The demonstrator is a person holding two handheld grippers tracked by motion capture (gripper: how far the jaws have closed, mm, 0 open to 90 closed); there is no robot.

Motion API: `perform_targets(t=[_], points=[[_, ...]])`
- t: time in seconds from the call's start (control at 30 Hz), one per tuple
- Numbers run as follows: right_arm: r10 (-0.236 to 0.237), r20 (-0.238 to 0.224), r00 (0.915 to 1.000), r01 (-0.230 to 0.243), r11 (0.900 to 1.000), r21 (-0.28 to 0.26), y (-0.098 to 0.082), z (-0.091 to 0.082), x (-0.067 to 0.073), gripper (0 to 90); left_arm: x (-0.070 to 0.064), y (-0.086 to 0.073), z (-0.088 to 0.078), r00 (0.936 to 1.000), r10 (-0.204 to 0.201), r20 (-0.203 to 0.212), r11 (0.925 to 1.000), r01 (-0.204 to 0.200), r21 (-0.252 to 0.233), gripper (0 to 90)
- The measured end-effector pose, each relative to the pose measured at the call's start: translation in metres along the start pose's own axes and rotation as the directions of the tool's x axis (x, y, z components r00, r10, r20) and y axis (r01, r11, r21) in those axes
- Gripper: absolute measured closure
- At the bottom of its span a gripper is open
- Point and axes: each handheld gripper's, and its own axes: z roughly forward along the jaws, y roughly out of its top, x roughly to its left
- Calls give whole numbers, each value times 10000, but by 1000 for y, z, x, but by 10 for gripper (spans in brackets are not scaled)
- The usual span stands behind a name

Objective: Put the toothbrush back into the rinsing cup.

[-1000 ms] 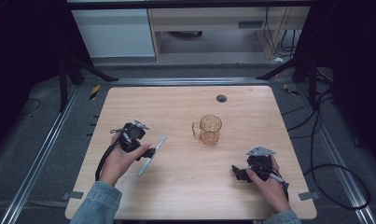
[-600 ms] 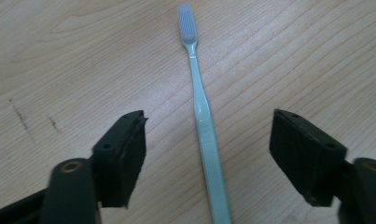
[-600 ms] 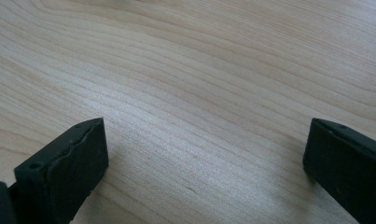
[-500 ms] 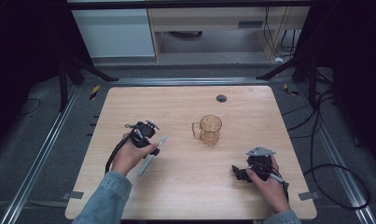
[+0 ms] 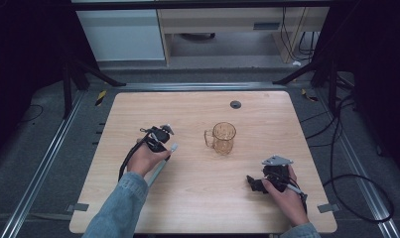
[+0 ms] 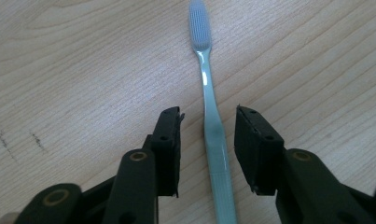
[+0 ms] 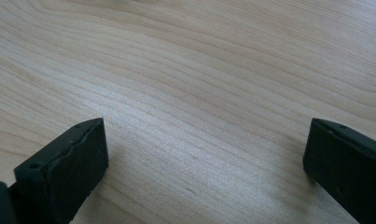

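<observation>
A pale green toothbrush (image 6: 205, 74) with a white bristle head lies flat on the wooden table (image 5: 187, 109), left of centre (image 5: 163, 165). My left gripper (image 5: 163, 148) is lowered over it. In the left gripper view its jaws (image 6: 209, 114) straddle the handle and have just been closing. A narrow gap still shows on each side, so the pads do not press on the handle. My right gripper (image 5: 253, 184) rests near the front right of the table. Its jaws (image 7: 206, 126) stand wide open over bare wood.
A clear amber glass mug (image 5: 223, 138) stands upright near the table's middle, handle to the left, right of the toothbrush head. A small dark round grommet (image 5: 235, 104) sits at the back. Cables trail off the right side.
My left hand has moved right and down, from beside the toothbrush to over its handle. The right hand has not moved.
</observation>
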Motion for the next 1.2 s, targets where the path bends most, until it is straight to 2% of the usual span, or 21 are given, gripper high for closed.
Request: perform_targets(t=[0.23, 0.33, 0.57, 0.73, 1.0, 1.2], points=[[-26, 7, 10000, 26, 10000, -8, 0, 0, 0, 4, 1, 4, 5, 10000, -38, 61, 9994, 36, 342, 655], [-43, 6, 10000, 43, 10000, -13, 0, 0, 0, 4, 2, 5, 8, 9992, -276, 304, 9991, 267, 316, 650], [-30, -1, 10000, 30, 10000, -26, 0, 0, 0, 4, -1, 10, 15, 9995, -226, 241, 9981, 212, 575, 649], [-13, -6, 10000, 13, 10000, -7, 0, 0, 0, 4, -3, 15, 15, 9998, -205, 27, 9974, 203, 694, 652], [-25, -3, 10000, 25, 10000, -16, 0, 0, 0, 4, 0, 16, 17, 9998, -203, -51, 9948, 207, 995, 682], [-23, -5, 10000, 23, 10000, -15, 0, 0, 0, 4, 0, 15, 17, 9997, -235, 36, 9947, 230, 1003, 694]])
